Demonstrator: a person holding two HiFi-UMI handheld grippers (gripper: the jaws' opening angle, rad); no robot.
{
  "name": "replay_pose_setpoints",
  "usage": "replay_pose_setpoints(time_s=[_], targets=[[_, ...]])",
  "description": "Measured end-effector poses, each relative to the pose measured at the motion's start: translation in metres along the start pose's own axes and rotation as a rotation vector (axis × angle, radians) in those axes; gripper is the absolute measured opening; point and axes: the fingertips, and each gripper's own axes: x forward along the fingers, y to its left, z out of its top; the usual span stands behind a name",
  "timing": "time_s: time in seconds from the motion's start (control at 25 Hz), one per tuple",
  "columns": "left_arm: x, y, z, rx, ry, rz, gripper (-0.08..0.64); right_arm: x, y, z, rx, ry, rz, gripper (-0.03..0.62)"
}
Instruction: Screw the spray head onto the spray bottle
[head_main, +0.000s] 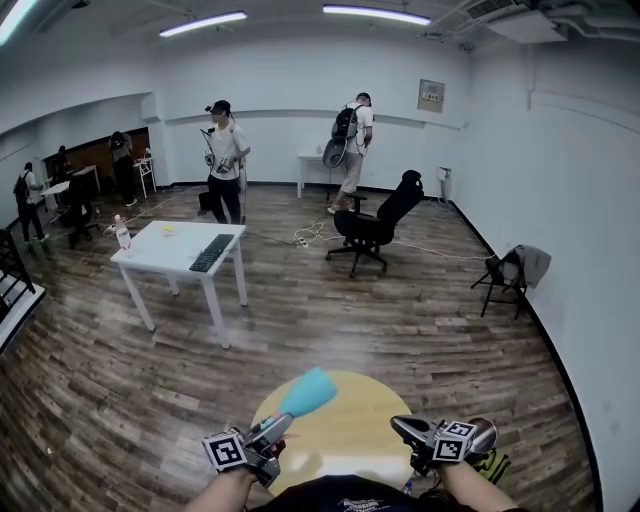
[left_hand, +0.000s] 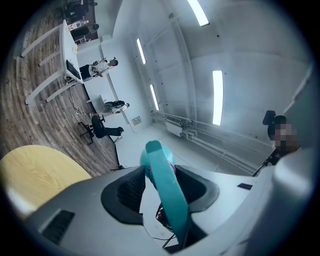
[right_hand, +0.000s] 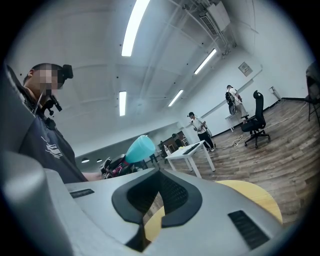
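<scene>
A teal spray bottle (head_main: 307, 393) sticks out up and to the right from my left gripper (head_main: 272, 432), which is shut on its lower end. In the left gripper view the teal bottle (left_hand: 167, 185) runs between the two dark pads (left_hand: 127, 192), with a bit of pink showing beside it. My right gripper (head_main: 403, 428) is held low at the right, shut with nothing in it. In the right gripper view its jaws (right_hand: 159, 192) meet, and the teal bottle (right_hand: 140, 148) shows off to the left. Both grippers hover over the near edge of a round yellow table (head_main: 350, 425). No spray head can be made out.
A white table (head_main: 160, 250) with a black keyboard (head_main: 211, 252) stands at the middle left. A black office chair (head_main: 378, 225) is farther back, and a folding chair (head_main: 508, 272) is by the right wall. Several people stand at the room's far side. The floor is wood planks.
</scene>
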Motion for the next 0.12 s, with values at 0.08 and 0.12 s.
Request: replay_pose_setpoints(time_s=[0.08,0.12], targets=[[-0.0023,-0.0018,0.0002,-0.002,0.000,-0.002,0.209,0.0010,0.0035,0.0000,-0.002,0.001,0.002,0.012],[-0.0035,-0.0028,0.0003,-0.003,0.000,-0.003,0.209,0.0017,0.0052,0.0001,-0.003,0.001,0.004,0.012]])
